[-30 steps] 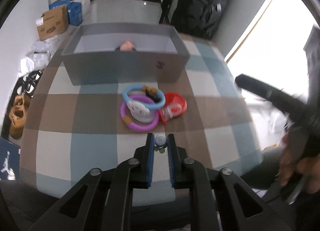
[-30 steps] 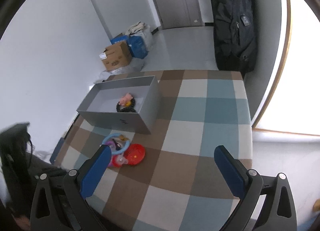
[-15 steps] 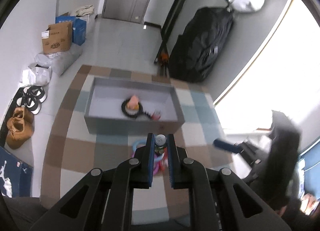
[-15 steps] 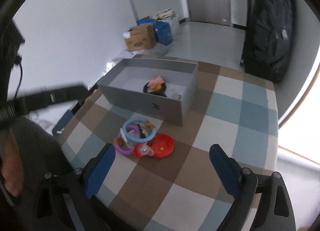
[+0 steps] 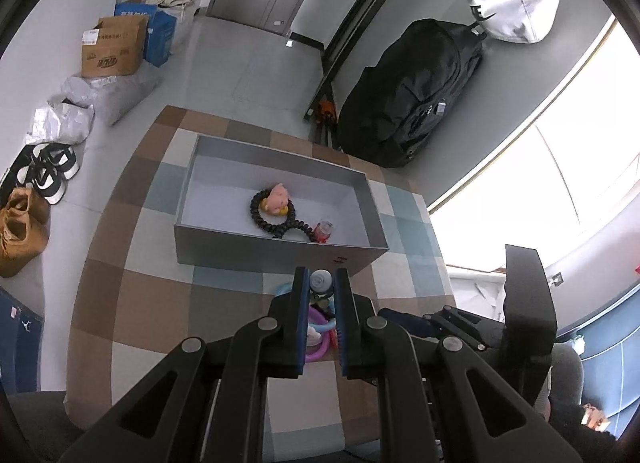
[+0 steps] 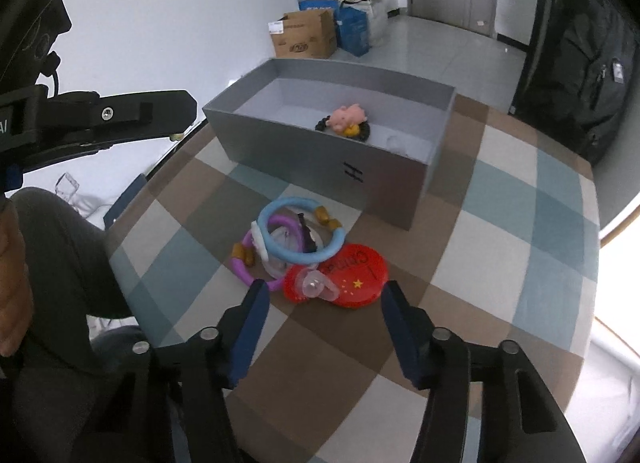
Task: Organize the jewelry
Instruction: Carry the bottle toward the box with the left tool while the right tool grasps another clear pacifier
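Jewelry lies heaped on the checked worktop [image 6: 500, 247]: purple ring [image 6: 240, 267], blue foam ring [image 6: 298, 223], red disc [image 6: 360, 275]. Left tongs [image 5: 321, 283] pinch a small silvery charm [image 5: 320, 281] above the grey box [image 5: 280, 253]; right tongs [image 6: 322, 295] are closing around nothing.

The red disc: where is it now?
Right wrist view: the red disc lies on the checked cloth in front of the grey box, beside the blue ring.

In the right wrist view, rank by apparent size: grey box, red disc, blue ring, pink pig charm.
1. grey box
2. red disc and blue ring: look alike, unranked
3. pink pig charm, though farthest from the camera
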### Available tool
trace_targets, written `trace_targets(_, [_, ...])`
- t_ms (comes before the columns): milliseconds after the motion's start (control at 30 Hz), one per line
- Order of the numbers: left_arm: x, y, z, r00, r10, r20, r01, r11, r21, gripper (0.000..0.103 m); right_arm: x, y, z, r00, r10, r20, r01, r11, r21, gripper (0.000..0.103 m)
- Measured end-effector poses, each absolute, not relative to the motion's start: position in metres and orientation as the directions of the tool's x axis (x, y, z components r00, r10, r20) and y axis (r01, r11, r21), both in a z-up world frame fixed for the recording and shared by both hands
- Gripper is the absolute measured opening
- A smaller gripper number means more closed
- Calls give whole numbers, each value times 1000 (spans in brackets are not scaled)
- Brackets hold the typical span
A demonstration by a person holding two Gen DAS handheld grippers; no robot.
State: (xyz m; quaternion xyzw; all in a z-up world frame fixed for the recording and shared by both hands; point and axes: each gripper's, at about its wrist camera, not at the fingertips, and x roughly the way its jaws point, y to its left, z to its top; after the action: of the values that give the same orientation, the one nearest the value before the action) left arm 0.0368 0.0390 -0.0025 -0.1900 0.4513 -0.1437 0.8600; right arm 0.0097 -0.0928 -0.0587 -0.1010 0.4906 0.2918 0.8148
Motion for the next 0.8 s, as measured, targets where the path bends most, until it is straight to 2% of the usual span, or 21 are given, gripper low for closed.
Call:
trace_targets(100, [38, 39, -3, 552, -395, -734, 66, 898, -434, 7, 10, -88, -58, 360, 380, -852, -584, 804, 112, 55])
trace_targets(367, [38, 42, -6, 548, -398, -735, 60, 896, -440, 7, 8, -76, -67, 352, 333, -875, -614, 787, 52, 28])
trace_targets(600, [40, 44, -11, 540, -389, -746, 39, 897, -440, 7, 6, -79, -62, 354, 339, -872, -616, 786, 55, 23])
trace_targets(633, [40, 43, -11, 538, -388, -748, 39, 898, -438, 7, 6, -80, -61, 350, 347, -870, -615, 785, 66, 18])
trace_targets(800, [40, 41, -13, 534, -377, -757, 34, 904, -426, 7, 8, -88, -58, 339, 362, -869, -605, 791, 94, 17])
